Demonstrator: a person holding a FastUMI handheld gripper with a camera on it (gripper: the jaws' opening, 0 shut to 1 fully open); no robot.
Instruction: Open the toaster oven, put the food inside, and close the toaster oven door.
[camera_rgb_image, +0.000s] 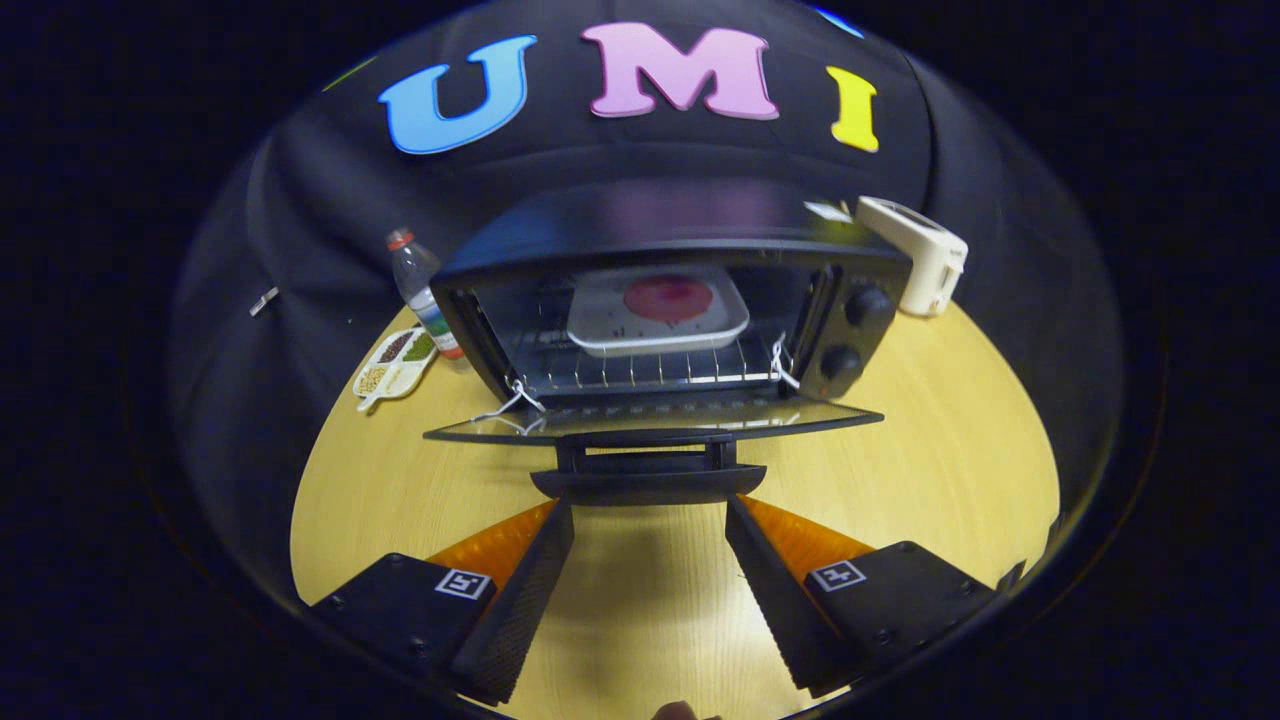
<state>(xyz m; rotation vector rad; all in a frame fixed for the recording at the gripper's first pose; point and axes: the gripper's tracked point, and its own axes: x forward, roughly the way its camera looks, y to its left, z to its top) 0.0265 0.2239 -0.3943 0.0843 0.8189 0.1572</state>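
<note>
On the round wooden table (950, 450), biggest thing first:

- Toaster oven (670, 290), black, faces the gripper head-on; two knobs on its right side panel.
- Oven door (650, 418) hangs fully open, dropped flat toward the gripper, its long axis running side to side across the fingers' line.
- Door handle (648, 482) sits just ahead of the fingertips, centred on the gap between them, apparently not touching them.
- Gripper (650, 520): fingers spread wide, nothing held, bare tabletop between them.
- Tray (658, 310) with a round red food item (668, 298) rests on the wire rack inside, so judged loaded; closing is what's left.
- White timer-like box (925, 255) right of the oven.
- Water bottle (422, 290) to its left.
- Divided snack dish (393, 363) beside the bottle.
</note>
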